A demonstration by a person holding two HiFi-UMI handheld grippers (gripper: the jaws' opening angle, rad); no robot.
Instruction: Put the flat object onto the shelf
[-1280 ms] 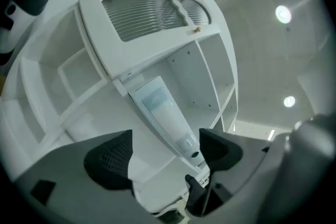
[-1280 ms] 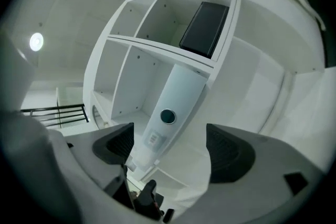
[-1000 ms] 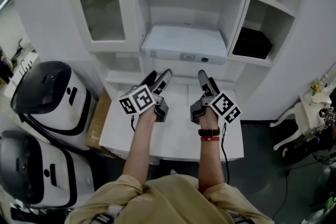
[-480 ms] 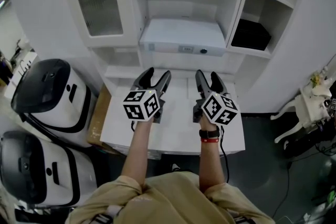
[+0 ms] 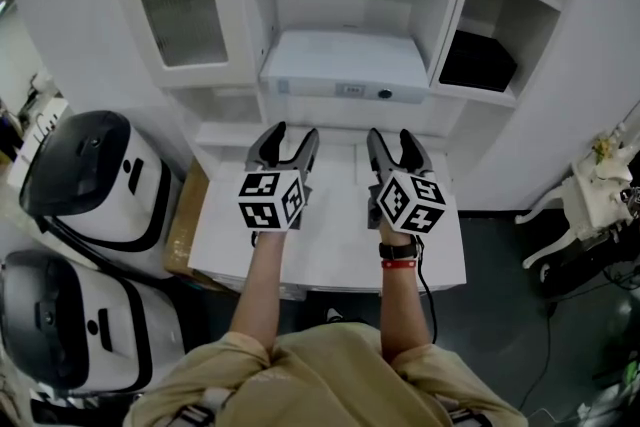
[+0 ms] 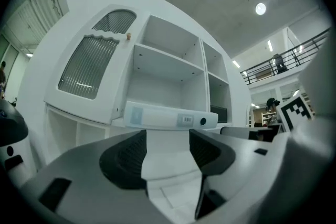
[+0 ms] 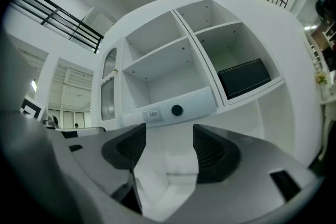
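Head view looks steeply down on both grippers, held side by side above a white table (image 5: 330,260) and pointed level at a white cabinet (image 5: 80,45). The left gripper (image 5: 292,137) has its fingers moderately apart with nothing between them, and they have just been closing in from a wider spread. The right gripper (image 5: 390,140) stands much the same: a medium gap, empty, its jaws having likewise just narrowed.

The flat object (image 5: 345,65), a white slab-like case (a small label and a dark round spot mark its front edge), lies flat on the cabinet's middle shelf, ahead of both grippers and touched by neither. Each gripper view shows that front edge just above the open gap between its own jaws.

A black box (image 5: 478,62) sits in the compartment to the right of the case, and a glass-fronted door (image 5: 180,10) stands to its left. Two white-and-black machines (image 5: 85,180) stand on the floor left of the table.
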